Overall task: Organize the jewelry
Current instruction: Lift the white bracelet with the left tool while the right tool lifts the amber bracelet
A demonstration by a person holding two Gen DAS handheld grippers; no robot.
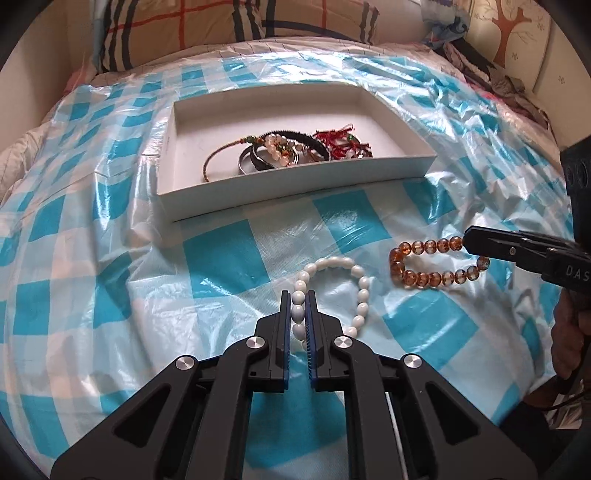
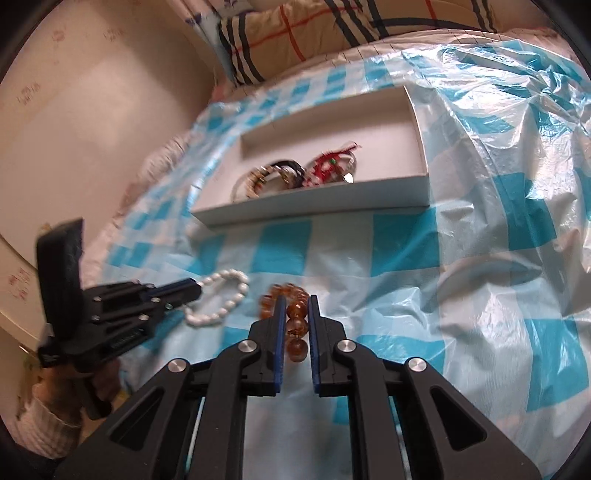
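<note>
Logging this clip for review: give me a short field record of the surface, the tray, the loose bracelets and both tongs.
surface: blue-and-white checked plastic sheet over a bed
tray: white box tray, several bracelets piled inside
left tongs: shut on the white bead bracelet
right tongs: shut on the amber bead bracelet
bracelets: both outside the tray, in front of its near wall
background: plaid pillow

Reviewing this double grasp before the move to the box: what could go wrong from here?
1. The left gripper pinches only one or two beads of the white bracelet; the loop may slip or swing.
2. The amber bracelet in the right gripper dangles likewise.
3. The white box already holds tangled jewelry; drops may snag.
</note>
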